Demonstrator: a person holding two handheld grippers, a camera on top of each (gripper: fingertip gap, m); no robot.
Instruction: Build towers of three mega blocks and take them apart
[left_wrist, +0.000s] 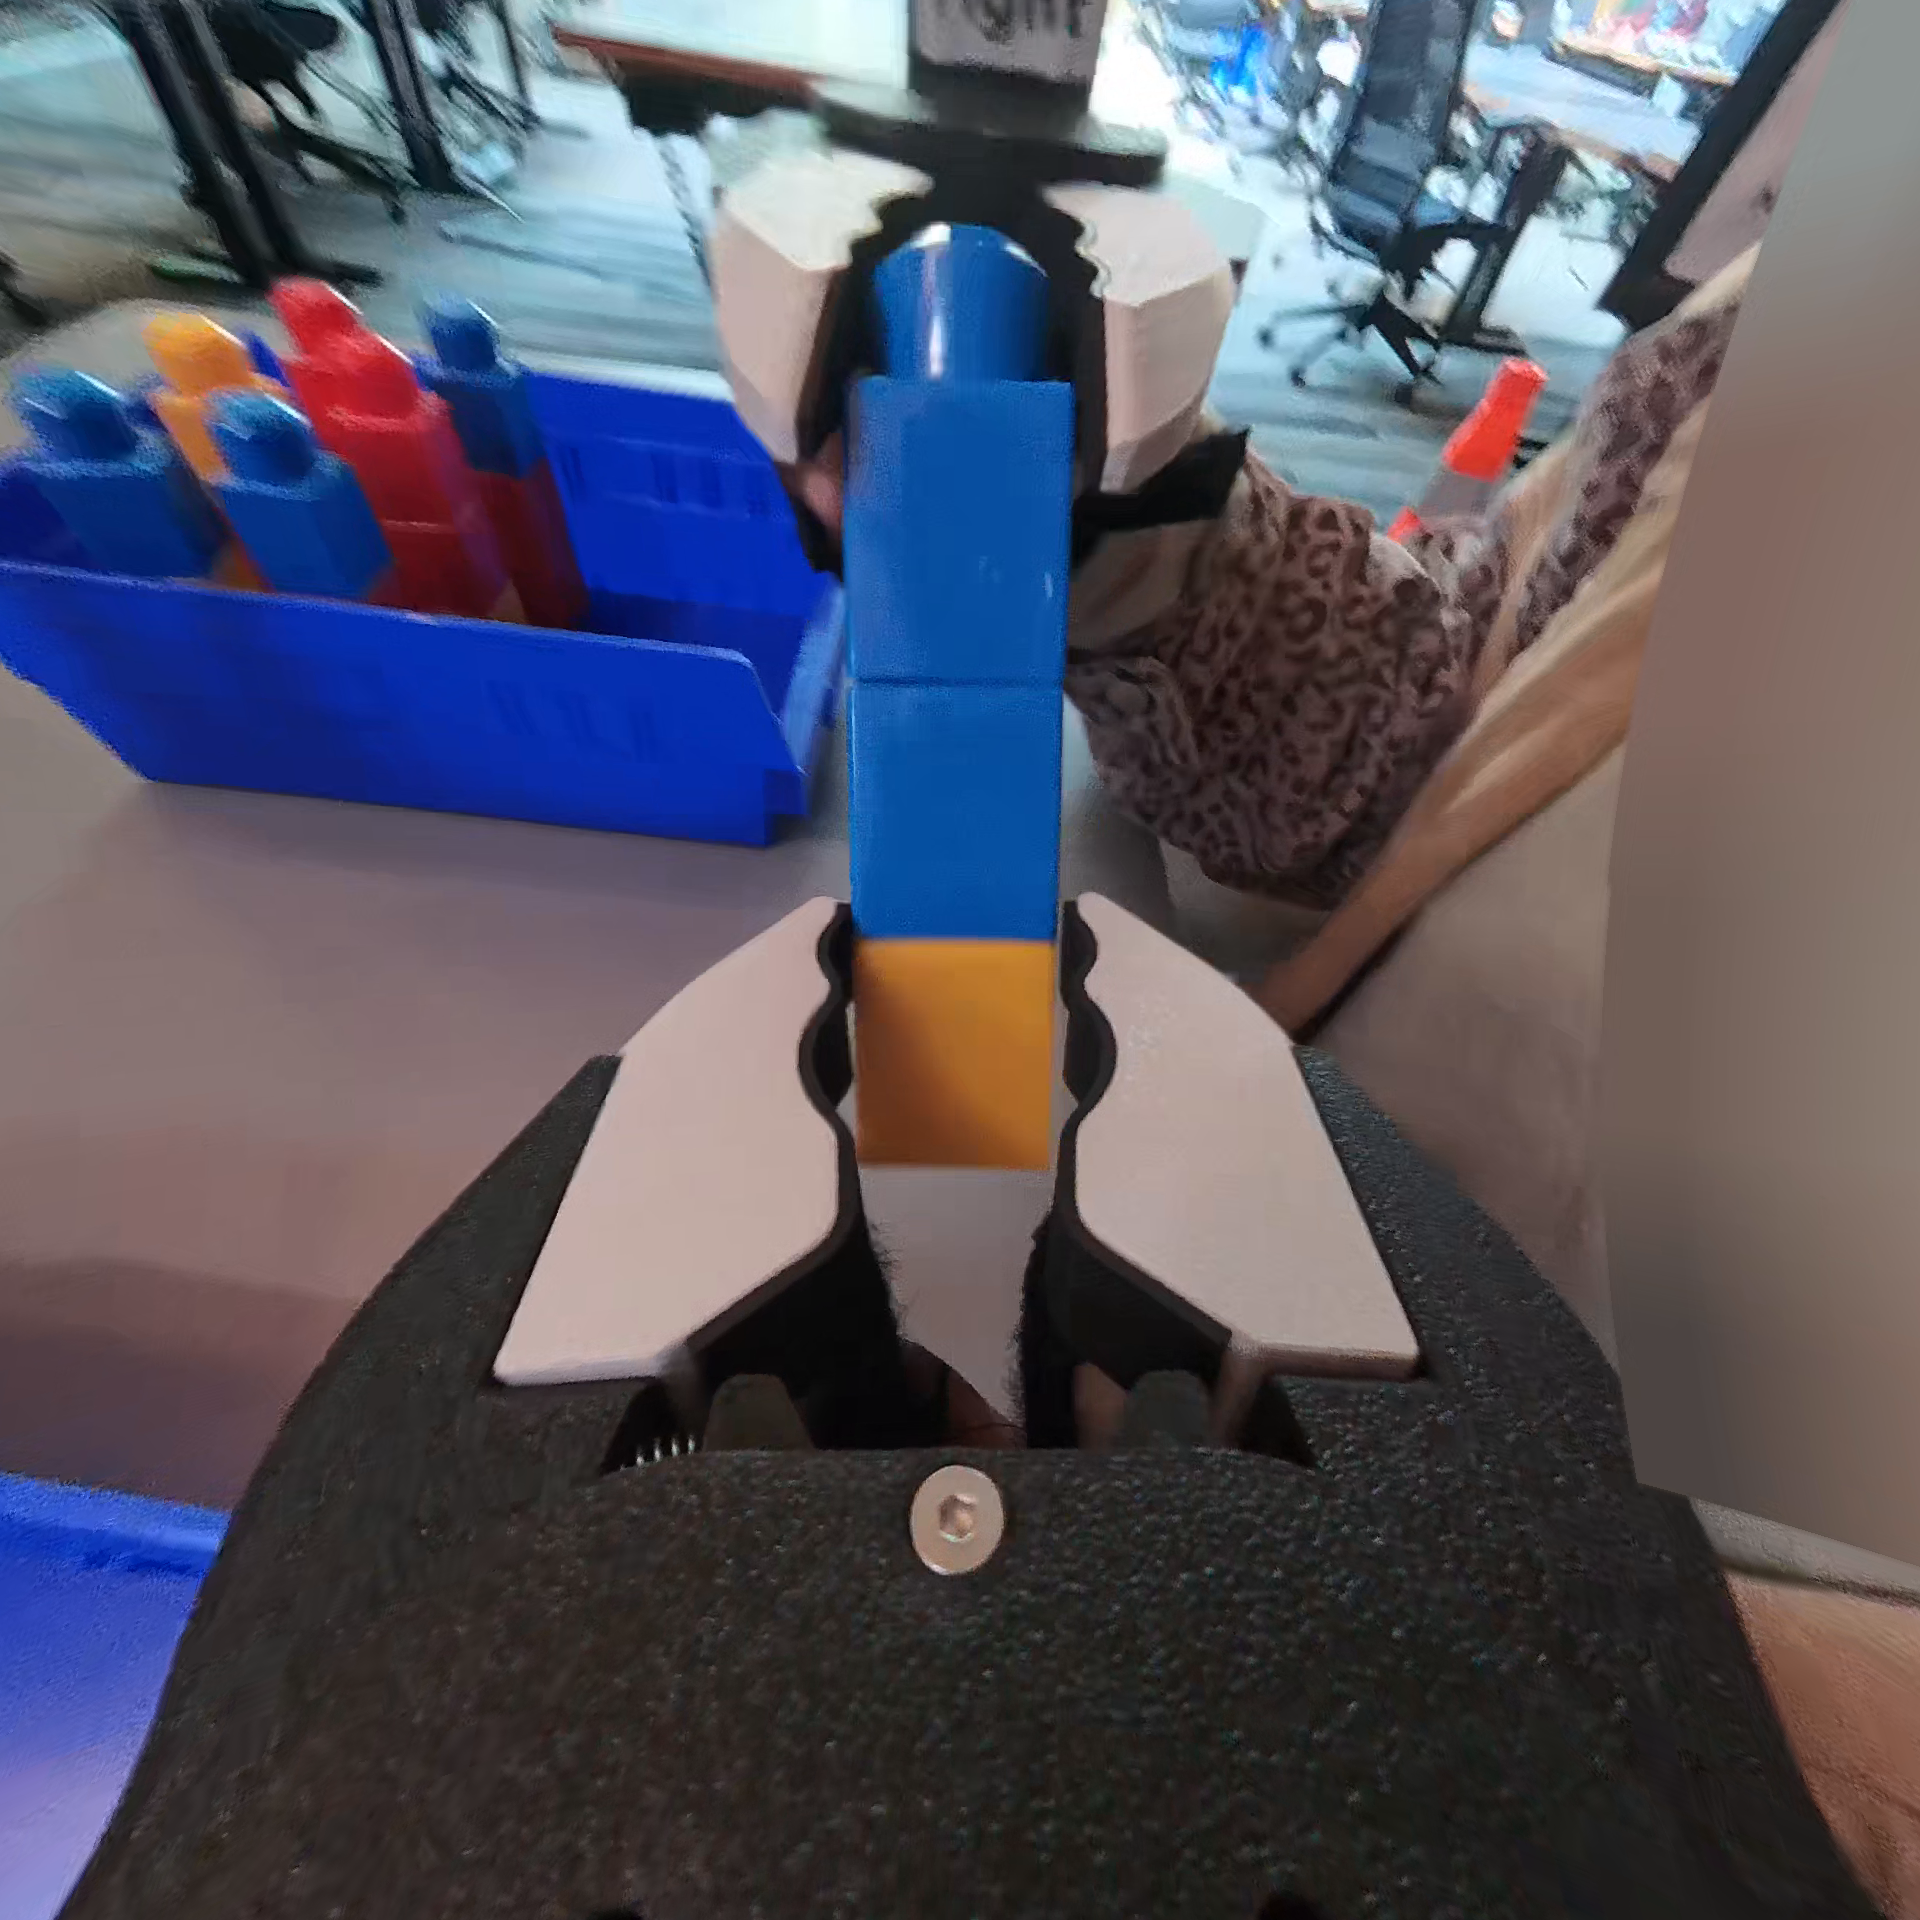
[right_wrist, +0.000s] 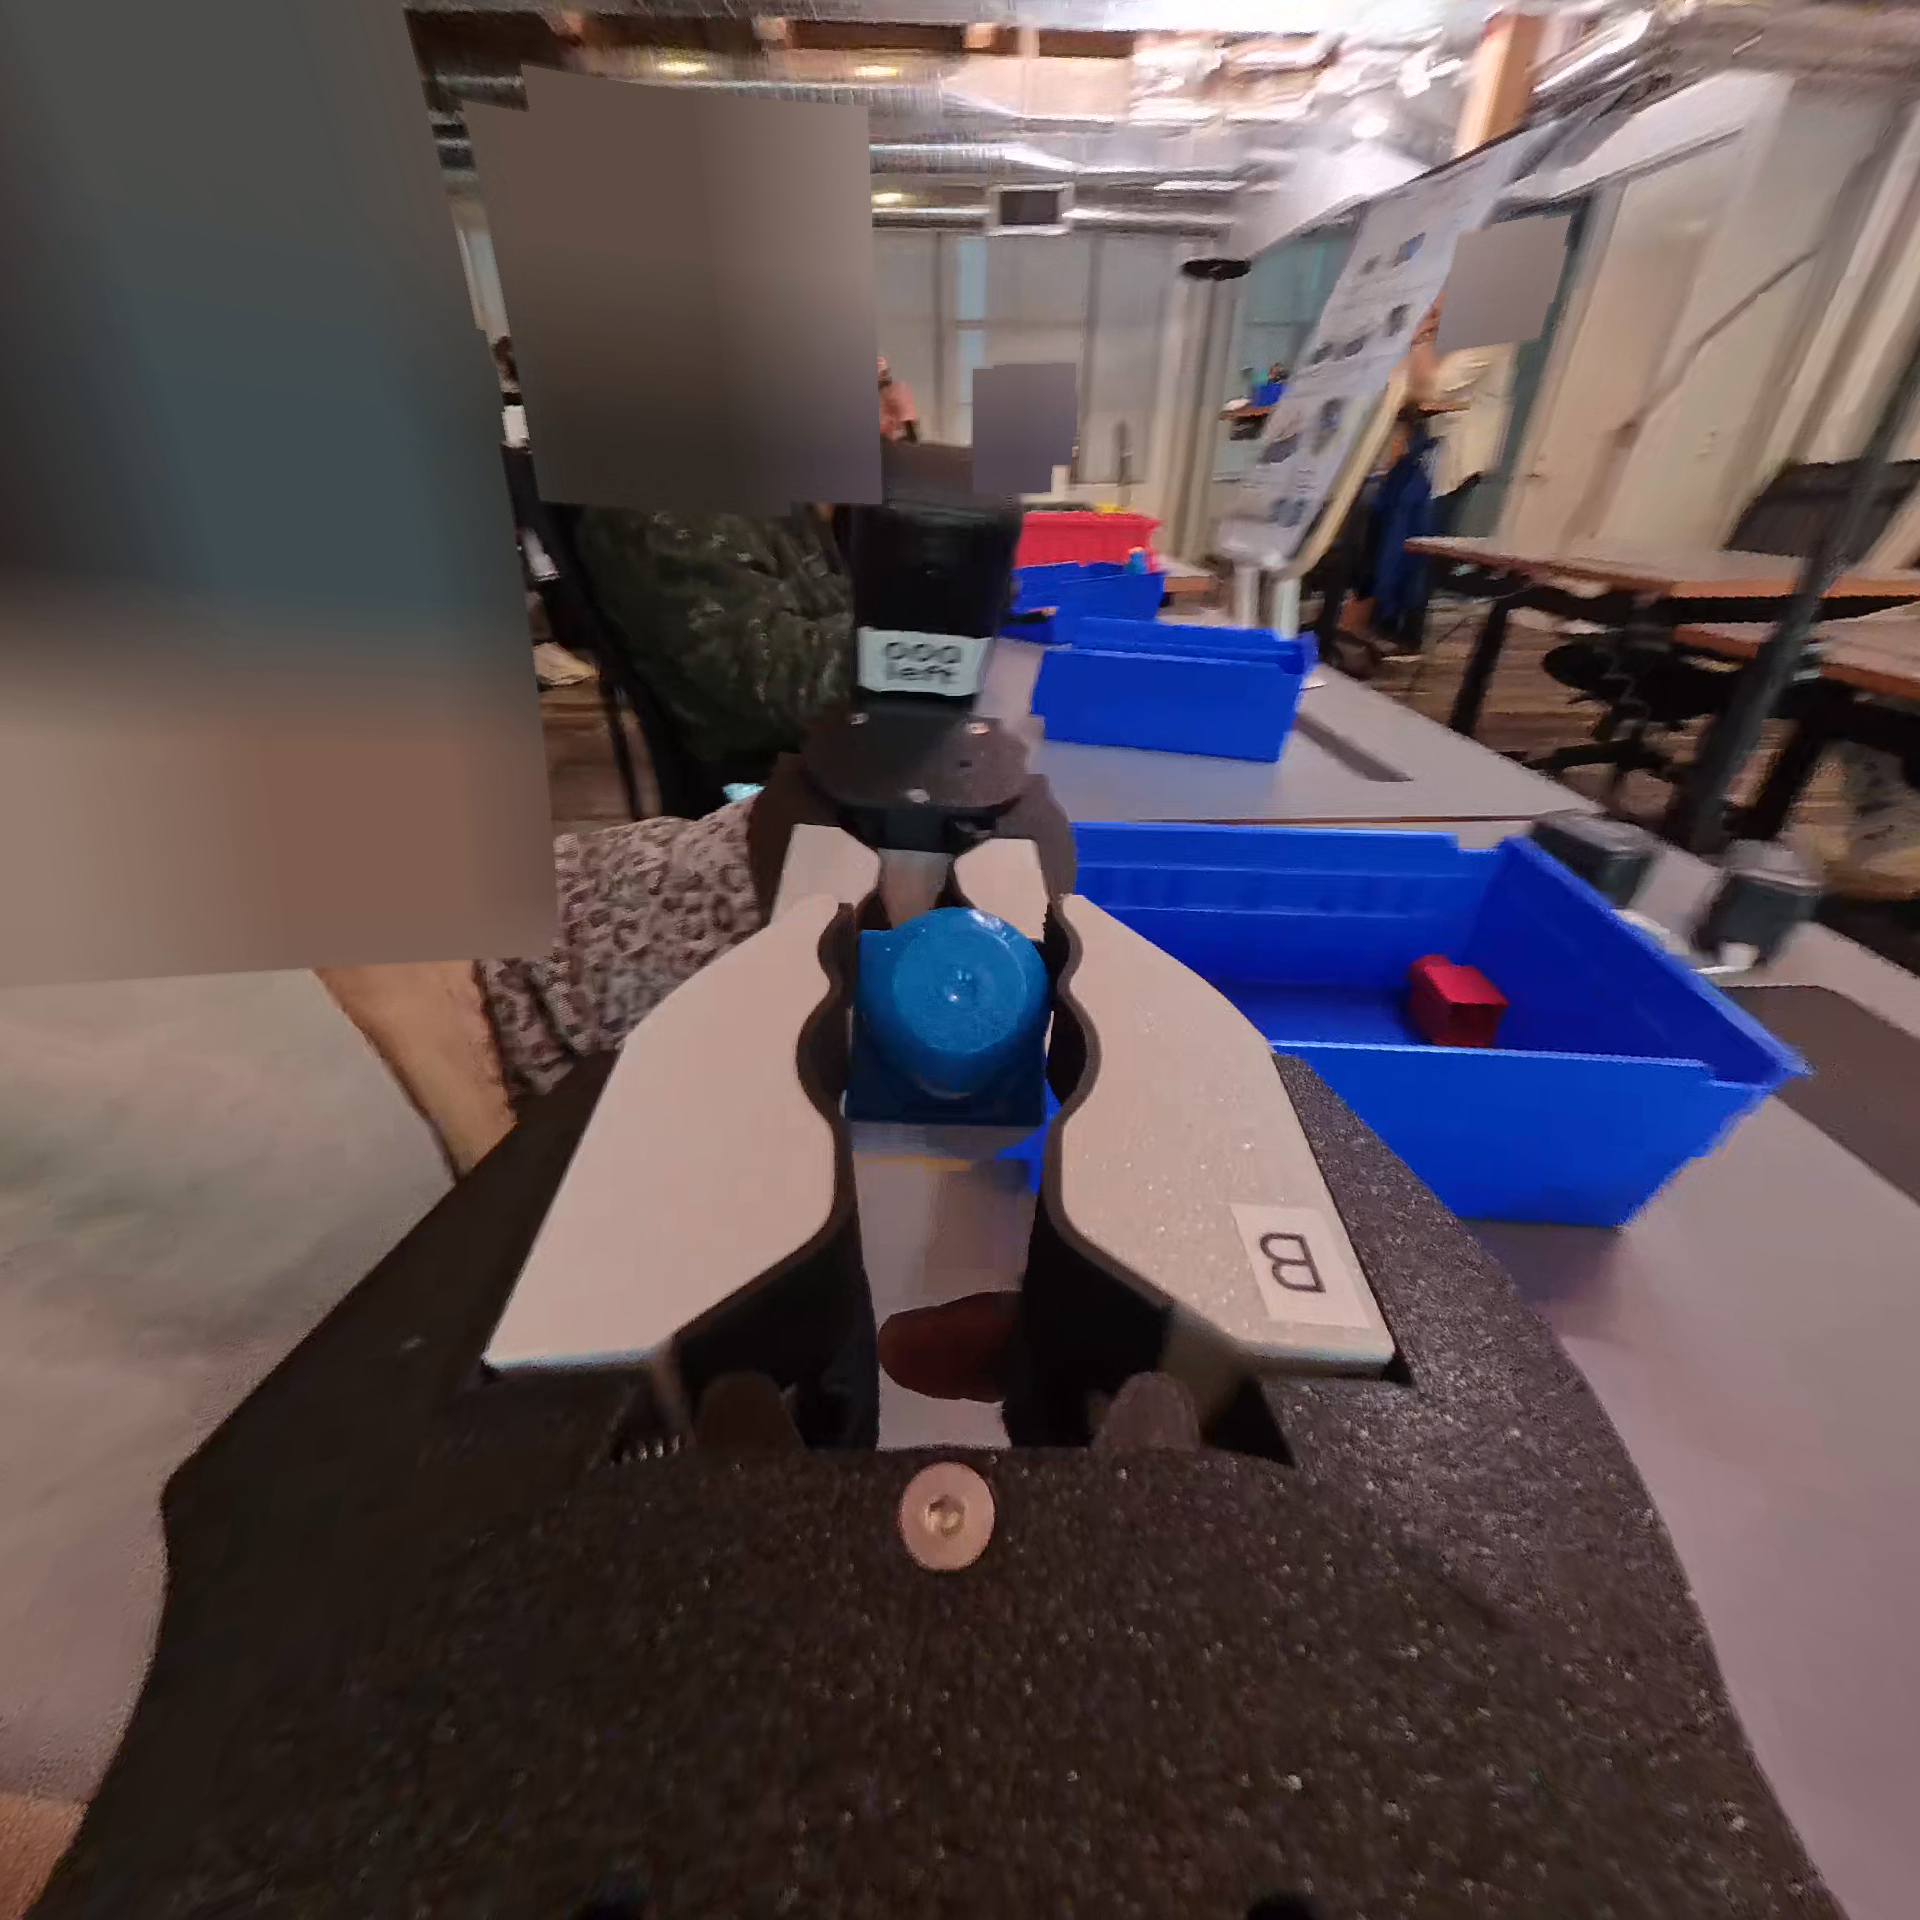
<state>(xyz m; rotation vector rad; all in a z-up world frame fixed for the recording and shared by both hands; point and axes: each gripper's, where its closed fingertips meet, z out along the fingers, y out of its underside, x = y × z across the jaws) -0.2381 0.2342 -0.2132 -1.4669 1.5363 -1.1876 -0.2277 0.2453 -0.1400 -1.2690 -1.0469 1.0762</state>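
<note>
A tower of three mega blocks is held level in the air between my two grippers. In the left wrist view my left gripper (left_wrist: 956, 914) is shut on the orange end block (left_wrist: 951, 1049). Beyond it come a middle blue block (left_wrist: 954, 800) and a far blue block (left_wrist: 958, 520) with a round stud (left_wrist: 956, 301). My right gripper (left_wrist: 961, 457) faces me and is shut on that far blue block. In the right wrist view my right gripper (right_wrist: 951, 914) clamps the blue block (right_wrist: 951, 1003), stud towards the camera. The left gripper (right_wrist: 914, 904) shows just behind it.
A blue bin (left_wrist: 416, 686) at the left holds several upright towers of blue, red and orange blocks. Another blue bin (right_wrist: 1455, 1132) at the right holds one red block (right_wrist: 1455, 1003). A person's leopard-print sleeve (left_wrist: 1268, 665) lies beside the tower. More blue bins (right_wrist: 1164, 696) stand farther back on the grey table (right_wrist: 1714, 1351).
</note>
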